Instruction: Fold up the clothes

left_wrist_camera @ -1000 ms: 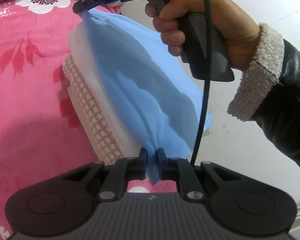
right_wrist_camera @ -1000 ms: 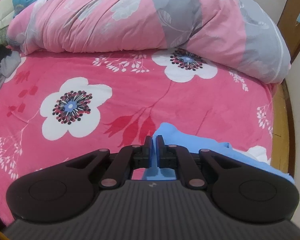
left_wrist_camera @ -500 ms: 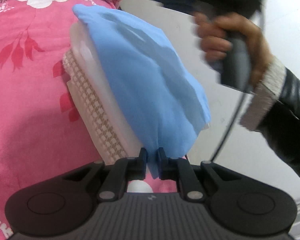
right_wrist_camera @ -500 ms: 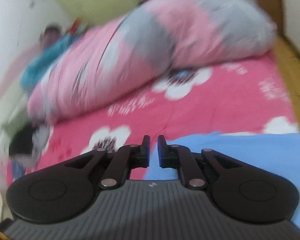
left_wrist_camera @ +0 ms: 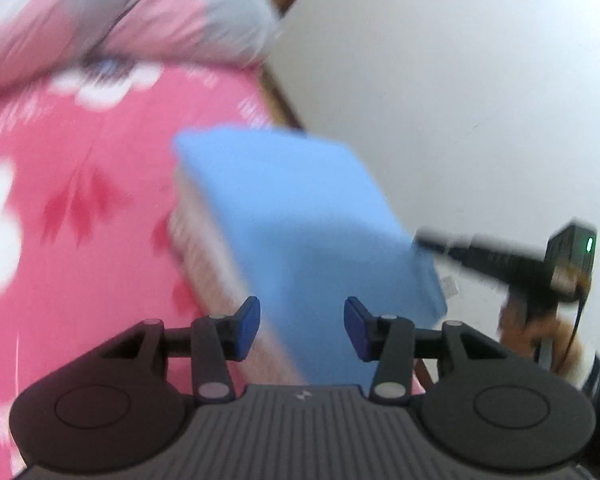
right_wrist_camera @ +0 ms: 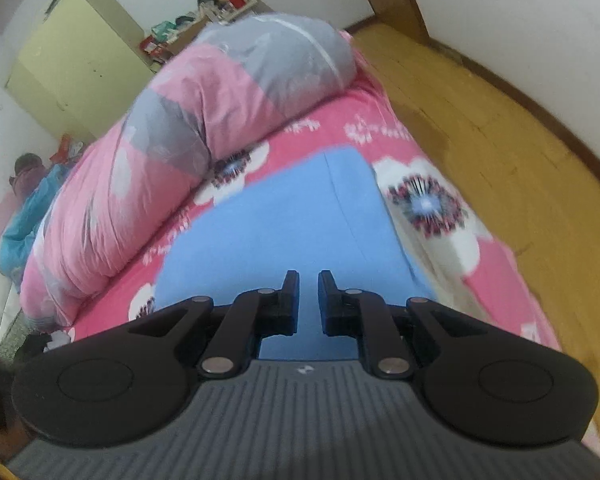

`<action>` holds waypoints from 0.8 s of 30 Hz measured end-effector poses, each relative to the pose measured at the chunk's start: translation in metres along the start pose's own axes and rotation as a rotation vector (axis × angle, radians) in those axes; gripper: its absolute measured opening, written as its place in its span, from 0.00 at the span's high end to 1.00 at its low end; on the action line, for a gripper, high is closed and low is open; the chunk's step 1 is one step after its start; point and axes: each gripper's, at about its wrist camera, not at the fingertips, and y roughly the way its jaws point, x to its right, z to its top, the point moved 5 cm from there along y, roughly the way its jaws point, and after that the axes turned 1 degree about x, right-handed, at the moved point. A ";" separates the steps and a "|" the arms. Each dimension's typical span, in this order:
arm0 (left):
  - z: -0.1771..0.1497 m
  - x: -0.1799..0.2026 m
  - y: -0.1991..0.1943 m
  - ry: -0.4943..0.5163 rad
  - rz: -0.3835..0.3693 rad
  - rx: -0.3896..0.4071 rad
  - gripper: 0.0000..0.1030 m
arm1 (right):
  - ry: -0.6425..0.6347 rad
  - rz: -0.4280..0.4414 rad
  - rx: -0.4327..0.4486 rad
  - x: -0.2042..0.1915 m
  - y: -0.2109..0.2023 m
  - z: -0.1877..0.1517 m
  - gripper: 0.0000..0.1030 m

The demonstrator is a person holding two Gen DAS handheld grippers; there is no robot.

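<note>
Presently catalogued, one bed [right_wrist_camera: 300,136] with a pink floral sheet, seen from both wrist views.

Item: blue garment [left_wrist_camera: 300,224], folded flat, lying on top of a pale stack [left_wrist_camera: 204,248] of folded clothes, its lower layers whitish and checked, blurred in the left wrist view. The stack sits at the bed's right edge, close to the pale floor [left_wrist_camera: 440,80]. In the right wrist view the same blue garment [right_wrist_camera: 284,216] lies spread on the sheet just beside a white flower print.

Item: left claw [left_wrist_camera: 302,326]. Jaws opening, standing apart with blue pads [left_wrist_camera: 248,320] either side of the garment's near edge; the pads do not press on the cloth.

Item: right claw [right_wrist_camera: 309,300]. Jaws narrow, a thin gap between the black fingers [right_wrist_camera: 290,300], nothing between them; the blue garment lies below and beyond. In the left wrist view this tool [left_wrist_camera: 500,256] appears, heavily blurred, past the garment's right corner, held by a hand [left_wrist_camera: 540,328] in a dark sleeve with a fleecy cuff.

Item: rolled quilt [right_wrist_camera: 204,120], pink and grey, along the far side of the bed.

Item: wooden bed frame [right_wrist_camera: 480,128], bare yellow board along the right edge of the mattress.

Item: yellow-green cabinet [right_wrist_camera: 76,64] against the far wall, small clutter on a shelf beside it, too small to tell.
</note>
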 end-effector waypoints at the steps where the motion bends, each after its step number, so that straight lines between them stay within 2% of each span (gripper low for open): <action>1: 0.009 0.006 0.010 0.028 0.003 0.009 0.49 | -0.007 -0.011 -0.001 0.002 0.001 -0.007 0.90; 3: 0.022 0.008 0.032 0.068 0.044 0.029 0.41 | -0.007 -0.014 0.012 0.006 0.000 -0.019 0.90; 6: 0.033 -0.002 0.067 0.102 0.144 0.021 0.40 | 0.027 -0.014 0.050 0.017 -0.010 -0.032 0.90; 9: 0.038 -0.023 0.086 0.072 0.215 -0.007 0.40 | 0.037 -0.063 0.062 0.032 -0.016 -0.040 0.91; 11: 0.042 -0.036 0.083 0.014 0.233 -0.012 0.40 | 0.050 -0.105 0.073 0.047 -0.025 -0.045 0.91; 13: 0.045 -0.043 0.078 -0.025 0.256 -0.021 0.40 | 0.077 -0.211 0.063 0.069 -0.034 -0.053 0.90; 15: 0.054 -0.044 0.068 -0.006 0.289 -0.013 0.40 | 0.107 -0.307 0.050 0.087 -0.042 -0.060 0.90; 17: 0.061 -0.038 0.055 0.027 0.303 0.031 0.40 | 0.138 -0.345 0.070 0.097 -0.057 -0.063 0.90; 20: 0.080 -0.005 0.048 0.126 0.286 0.090 0.38 | 0.120 -0.284 0.167 0.084 -0.079 -0.056 0.90; 22: 0.086 0.025 0.065 0.233 0.239 0.067 0.38 | 0.076 -0.216 0.217 0.067 -0.084 -0.049 0.90; 24: 0.089 0.055 0.093 0.347 0.196 0.025 0.38 | 0.027 -0.151 0.226 0.051 -0.076 -0.046 0.90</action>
